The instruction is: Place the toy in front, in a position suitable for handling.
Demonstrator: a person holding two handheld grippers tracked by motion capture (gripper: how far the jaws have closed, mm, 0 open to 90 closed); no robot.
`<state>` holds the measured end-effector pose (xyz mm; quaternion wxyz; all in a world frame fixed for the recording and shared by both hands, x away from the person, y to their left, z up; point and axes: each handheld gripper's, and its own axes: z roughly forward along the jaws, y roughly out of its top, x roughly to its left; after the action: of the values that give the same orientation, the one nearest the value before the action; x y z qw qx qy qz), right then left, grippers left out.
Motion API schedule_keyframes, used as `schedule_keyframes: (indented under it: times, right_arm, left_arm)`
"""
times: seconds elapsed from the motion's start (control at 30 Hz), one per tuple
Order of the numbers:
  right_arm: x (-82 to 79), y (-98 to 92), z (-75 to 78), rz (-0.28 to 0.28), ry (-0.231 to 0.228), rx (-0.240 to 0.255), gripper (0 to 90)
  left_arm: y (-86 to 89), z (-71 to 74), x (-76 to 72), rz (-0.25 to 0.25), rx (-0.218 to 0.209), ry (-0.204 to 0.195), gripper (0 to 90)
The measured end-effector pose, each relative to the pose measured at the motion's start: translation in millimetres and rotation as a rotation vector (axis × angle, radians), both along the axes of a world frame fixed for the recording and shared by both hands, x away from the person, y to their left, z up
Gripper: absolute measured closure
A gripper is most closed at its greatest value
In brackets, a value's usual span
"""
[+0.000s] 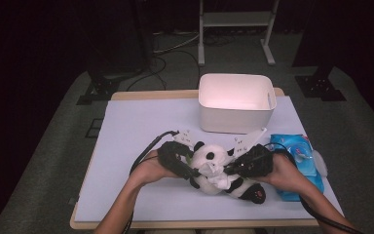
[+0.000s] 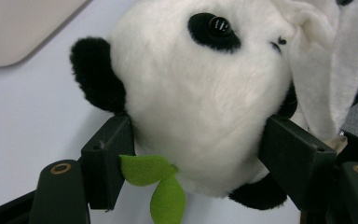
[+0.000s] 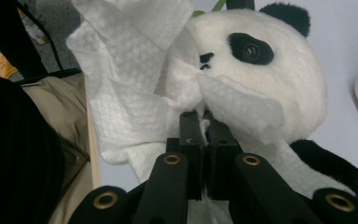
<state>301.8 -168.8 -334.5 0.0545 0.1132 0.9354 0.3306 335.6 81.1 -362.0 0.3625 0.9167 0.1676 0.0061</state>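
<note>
2 grippers work on 1 panda (image 1: 214, 170), which lies on the counter (image 1: 141, 126) near its front edge, between the person's hands.

Left gripper (image 1: 177, 157): in the left gripper view its jaws stand partly open and clamp the panda's head (image 2: 200, 98) from both sides, 1 jaw below the black ear (image 2: 95, 74), the other against the far cheek. A green leaf (image 2: 156, 182) hangs from the head just beside the left-hand jaw. The head sits between the jaw tips, not deep in the throat.

Right gripper (image 1: 253, 163): in the right gripper view its jaws are pressed together on a white wipe (image 3: 140, 88). The wipe is pinched at the jaw tips and lies against the panda's muzzle, just below the nose; the rest drapes to the side.

Behind the panda stands a white bin (image 1: 236, 102). A blue wipe pack (image 1: 297, 161) lies on the counter beside the right hand (image 1: 285, 173).
</note>
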Motion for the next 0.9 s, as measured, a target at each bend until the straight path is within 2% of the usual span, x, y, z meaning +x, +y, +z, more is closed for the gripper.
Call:
schedule_keyframes:
  times: [0.5, 0.67, 0.9]
  right_arm:
    - [33.8, -4.6, -7.1, -0.049, 0.025, 0.006, 86.7]
    - [32.0, 2.4, -10.0, -0.042, 0.034, 0.003, 86.6]
    - [23.0, 13.3, -5.6, -0.025, -0.021, -0.013, 86.6]
  left_arm:
    - [5.0, -17.3, -3.1, -0.028, -0.015, 0.045, 25.9]
    - [7.0, -24.9, -2.5, -0.006, -0.004, 0.052, 28.5]
    - [9.8, -28.0, 0.2, 0.01, -0.007, 0.056, 29.5]
